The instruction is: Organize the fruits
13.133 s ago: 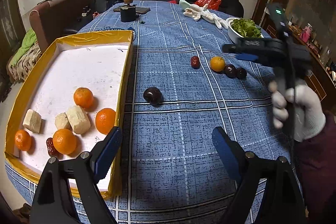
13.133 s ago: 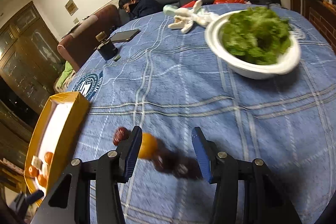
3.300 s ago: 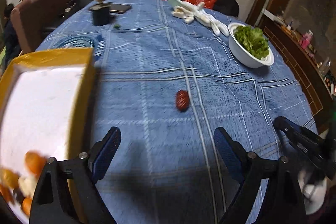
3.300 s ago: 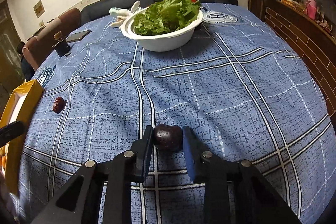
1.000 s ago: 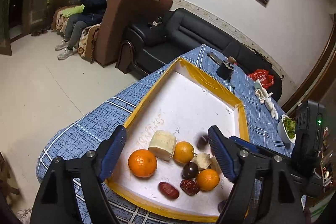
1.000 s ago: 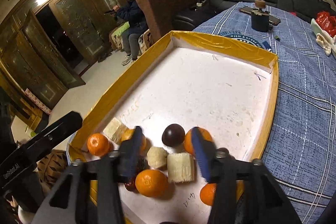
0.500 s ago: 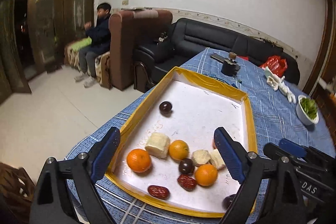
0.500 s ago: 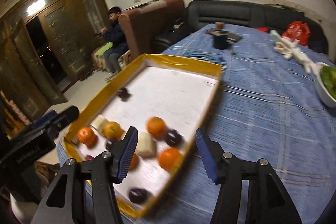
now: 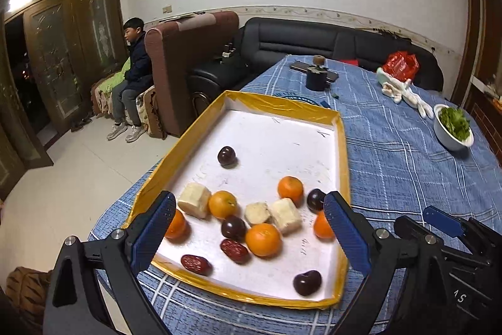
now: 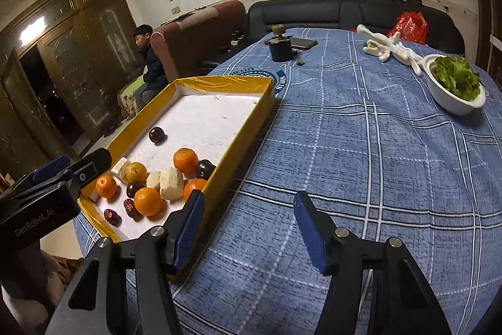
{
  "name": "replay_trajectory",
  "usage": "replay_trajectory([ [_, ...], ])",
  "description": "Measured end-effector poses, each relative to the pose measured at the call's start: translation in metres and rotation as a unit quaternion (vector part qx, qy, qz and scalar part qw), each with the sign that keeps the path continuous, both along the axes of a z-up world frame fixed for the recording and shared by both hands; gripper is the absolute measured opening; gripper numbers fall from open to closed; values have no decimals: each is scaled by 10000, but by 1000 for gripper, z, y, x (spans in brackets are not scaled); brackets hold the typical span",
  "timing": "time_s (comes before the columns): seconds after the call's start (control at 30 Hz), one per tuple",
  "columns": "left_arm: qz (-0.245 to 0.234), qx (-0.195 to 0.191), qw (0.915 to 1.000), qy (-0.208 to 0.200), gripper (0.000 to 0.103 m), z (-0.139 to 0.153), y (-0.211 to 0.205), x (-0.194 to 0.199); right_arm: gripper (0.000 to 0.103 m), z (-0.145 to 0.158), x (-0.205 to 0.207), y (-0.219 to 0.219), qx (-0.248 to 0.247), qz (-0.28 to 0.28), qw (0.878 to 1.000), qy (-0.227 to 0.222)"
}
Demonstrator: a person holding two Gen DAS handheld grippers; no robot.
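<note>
A yellow-rimmed white tray lies on the blue checked tablecloth. In it lie several oranges, dark plums, red dates and pale chunks. My left gripper is open and empty, held above the tray's near end. My right gripper is open and empty over bare cloth, just right of the tray's near corner. Each gripper shows in the other's view, the right one and the left one.
A white bowl of lettuce stands at the far right. A dark cup, a phone, a white cloth toy and a red bag sit at the far end. A boy sits beyond the table's left edge.
Both grippers have drawn back and steadied, staying open. A dark plum now rests in the tray's left middle. The right gripper has swung right, from over the tray to over the cloth.
</note>
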State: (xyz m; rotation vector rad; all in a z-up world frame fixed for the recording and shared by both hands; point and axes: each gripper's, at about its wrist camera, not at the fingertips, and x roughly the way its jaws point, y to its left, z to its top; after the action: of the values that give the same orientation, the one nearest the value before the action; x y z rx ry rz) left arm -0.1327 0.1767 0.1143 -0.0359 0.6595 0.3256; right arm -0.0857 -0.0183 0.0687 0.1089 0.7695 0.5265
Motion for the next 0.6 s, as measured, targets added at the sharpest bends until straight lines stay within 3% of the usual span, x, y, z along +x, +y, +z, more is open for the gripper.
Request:
replay_trajectory([
  [0.6,-361,62,9989,291,95,-15,-32,8,69,-8,-5,-17,-67,-150,9999,-23],
])
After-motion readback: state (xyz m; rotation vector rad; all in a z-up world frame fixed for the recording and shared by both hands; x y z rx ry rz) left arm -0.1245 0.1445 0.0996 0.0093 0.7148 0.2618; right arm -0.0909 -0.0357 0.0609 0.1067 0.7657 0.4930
